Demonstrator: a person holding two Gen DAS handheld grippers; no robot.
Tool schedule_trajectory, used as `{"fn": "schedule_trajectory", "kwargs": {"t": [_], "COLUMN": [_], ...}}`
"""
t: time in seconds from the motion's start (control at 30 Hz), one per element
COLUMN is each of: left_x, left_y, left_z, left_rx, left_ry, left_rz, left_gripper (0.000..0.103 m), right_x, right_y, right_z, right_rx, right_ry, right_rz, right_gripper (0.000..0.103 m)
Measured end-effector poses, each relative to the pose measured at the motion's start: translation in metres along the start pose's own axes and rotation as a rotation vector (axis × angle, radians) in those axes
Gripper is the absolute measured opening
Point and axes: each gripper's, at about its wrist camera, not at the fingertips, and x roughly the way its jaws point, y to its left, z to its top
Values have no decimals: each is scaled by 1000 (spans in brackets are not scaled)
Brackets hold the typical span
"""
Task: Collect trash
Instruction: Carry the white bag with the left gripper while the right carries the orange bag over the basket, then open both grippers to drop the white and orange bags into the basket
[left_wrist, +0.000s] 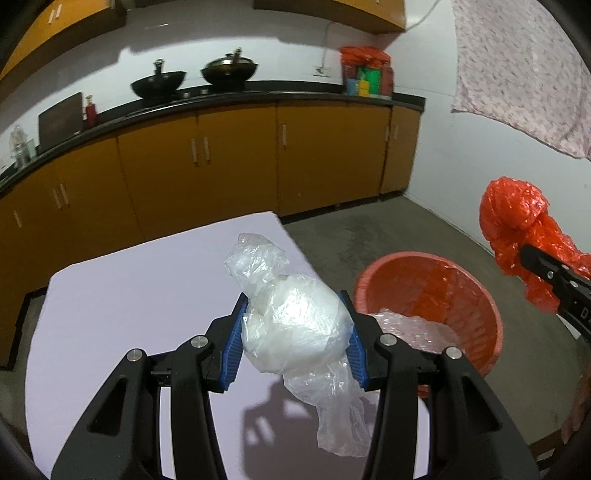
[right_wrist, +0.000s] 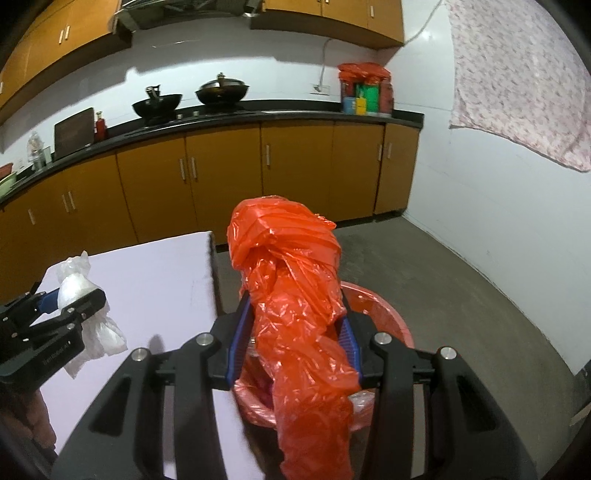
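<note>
While the pale table (left_wrist: 129, 302) fills the left and the red bin (left_wrist: 476, 295) stands on the floor beside it, the left gripper (left_wrist: 295, 321) clamps a crumpled clear plastic bag (left_wrist: 295, 325) above the table's edge. Over the bin, the right gripper (right_wrist: 295, 332) pinches a crumpled red plastic bag (right_wrist: 291, 280).

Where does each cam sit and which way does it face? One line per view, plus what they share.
Left wrist: on the left gripper, looking forward and down over the white table; its fingers clamp a clear plastic bag; the right gripper's tip shows at the right edge.
Right wrist: on the right gripper, looking forward and down above the red bin; its fingers clamp a red plastic bag; the left gripper shows at left.
Shared: both bags, table, bin, orange cabinets, two woks.
</note>
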Motion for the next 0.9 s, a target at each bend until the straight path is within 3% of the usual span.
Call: {"fn": "schedule_trajectory", "kwargs": {"t": [0.6,0.9], "left_x": [60,92], "left_y": [-88,-106], "left_z": [3,0], "left_rx": [135,162], "left_ry": [44,81], "left_rz": [-158,-218], "left_gripper": [48,48], "right_x": [44,69], "right_y": [-69,-84], "right_z": [1,2], "right_rx": [150,189], "right_ry": [34,42], "right_rz": [-44,-50], "right_gripper": [43,43]}}
